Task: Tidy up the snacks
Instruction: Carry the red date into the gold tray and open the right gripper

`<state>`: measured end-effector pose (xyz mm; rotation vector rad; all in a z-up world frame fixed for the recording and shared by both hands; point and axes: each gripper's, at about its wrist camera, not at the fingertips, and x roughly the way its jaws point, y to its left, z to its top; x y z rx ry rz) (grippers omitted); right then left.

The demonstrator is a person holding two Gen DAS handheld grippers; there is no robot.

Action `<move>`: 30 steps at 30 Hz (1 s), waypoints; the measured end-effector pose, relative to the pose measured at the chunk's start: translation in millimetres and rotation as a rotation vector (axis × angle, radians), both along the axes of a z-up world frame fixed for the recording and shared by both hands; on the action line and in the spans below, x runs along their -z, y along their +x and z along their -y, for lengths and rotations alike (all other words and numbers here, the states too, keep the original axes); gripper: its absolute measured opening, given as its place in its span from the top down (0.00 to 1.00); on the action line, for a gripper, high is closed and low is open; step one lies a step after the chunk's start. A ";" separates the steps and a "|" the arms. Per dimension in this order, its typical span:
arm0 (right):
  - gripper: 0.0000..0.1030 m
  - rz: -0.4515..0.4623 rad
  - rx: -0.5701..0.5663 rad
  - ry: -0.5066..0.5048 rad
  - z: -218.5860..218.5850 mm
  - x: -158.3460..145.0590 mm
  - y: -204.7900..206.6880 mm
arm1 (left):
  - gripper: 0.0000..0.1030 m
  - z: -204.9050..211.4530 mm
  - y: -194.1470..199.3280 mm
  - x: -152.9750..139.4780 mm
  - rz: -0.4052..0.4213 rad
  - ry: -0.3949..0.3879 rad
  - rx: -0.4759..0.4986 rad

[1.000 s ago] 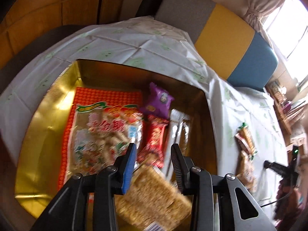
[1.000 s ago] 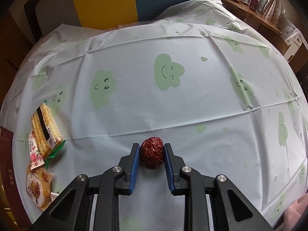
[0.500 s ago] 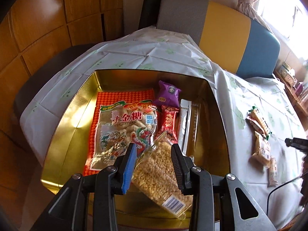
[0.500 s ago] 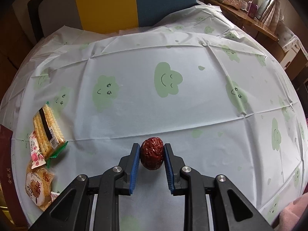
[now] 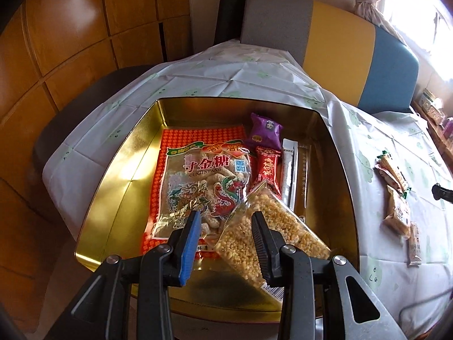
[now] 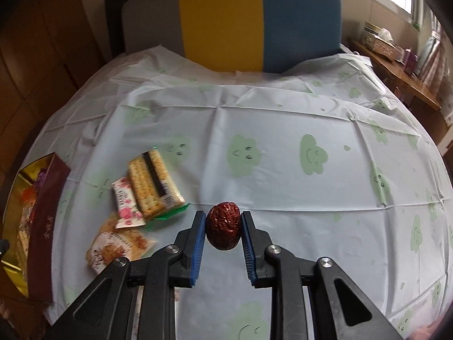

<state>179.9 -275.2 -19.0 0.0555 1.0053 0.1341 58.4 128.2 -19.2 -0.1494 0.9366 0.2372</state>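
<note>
Date (image 6: 223,225) pinched in right gripper (image 6: 223,226): light, soft, held mid-body. Left gripper (image 5: 225,228) spread wide above tin (image 5: 113,198).

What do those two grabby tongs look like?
Both tongs, left and right, look alike: black plastic arms with triangular cut-outs, round silver screws at the joints, and two flat fingers lined with ridged pads, blue where their faces show. No sleeves show.

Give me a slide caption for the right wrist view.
Right gripper clamps a red date above the cloud-print tablecloth.
</note>
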 end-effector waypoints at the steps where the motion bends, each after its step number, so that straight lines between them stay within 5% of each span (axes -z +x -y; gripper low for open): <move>1: 0.76 0.005 -0.034 0.003 -11.0 -4.1 -4.7 | 0.63 -0.3 -0.6 0.5 0.000 -0.003 -0.002; 16: 0.76 0.075 -0.512 0.133 -208.7 -43.1 -75.7 | 0.63 -23.6 -8.1 4.4 -0.003 -0.052 -0.061; 23: 0.75 0.056 -0.565 0.114 -258.5 -29.5 -79.9 | 0.63 -32.9 -11.1 7.6 0.002 -0.061 -0.079; 30: 0.68 0.019 -0.536 0.112 -264.2 -13.6 -77.2 | 0.63 -31.4 -11.9 10.7 -0.004 -0.057 -0.070</move>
